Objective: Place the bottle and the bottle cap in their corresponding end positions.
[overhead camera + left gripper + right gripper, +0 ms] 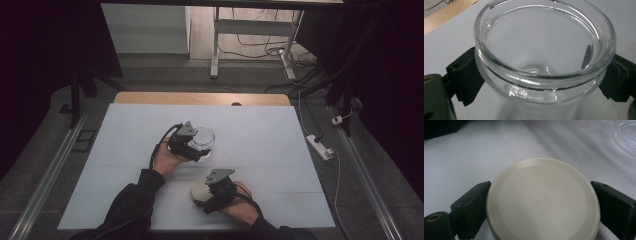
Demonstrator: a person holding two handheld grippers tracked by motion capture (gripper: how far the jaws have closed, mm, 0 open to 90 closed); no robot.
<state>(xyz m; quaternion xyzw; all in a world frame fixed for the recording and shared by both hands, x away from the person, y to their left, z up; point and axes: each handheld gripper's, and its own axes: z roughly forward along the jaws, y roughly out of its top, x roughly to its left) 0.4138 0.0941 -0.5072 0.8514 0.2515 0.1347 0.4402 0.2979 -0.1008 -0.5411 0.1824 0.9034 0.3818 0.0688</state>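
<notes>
The left tongs (196, 148) are spread wide, about the width of the glass jar (544, 57), with one black jaw pressed against each side of it just under the thick rim. The right tongs (202, 196) are also spread wide, their jaws closed against opposite edges of the cream lid (542, 200), one on each side.

The jar is clear, colourless and empty, with a rounded, rolled lip and a slightly narrower neck below it. Its mouth is open and uncovered. It stands upright near the middle of the pale surface (280, 150), its long axis vertical and its opening facing up. The dark strip seen through the glass on its far wall is too unclear to identify.

The lid is a flat, round disc, off-white, with a shallow raised border and a faint embossed mark at its centre. It lies level with its broad face up, close to the surface at the near edge, in front of the jar and to its right, apart from it.
</notes>
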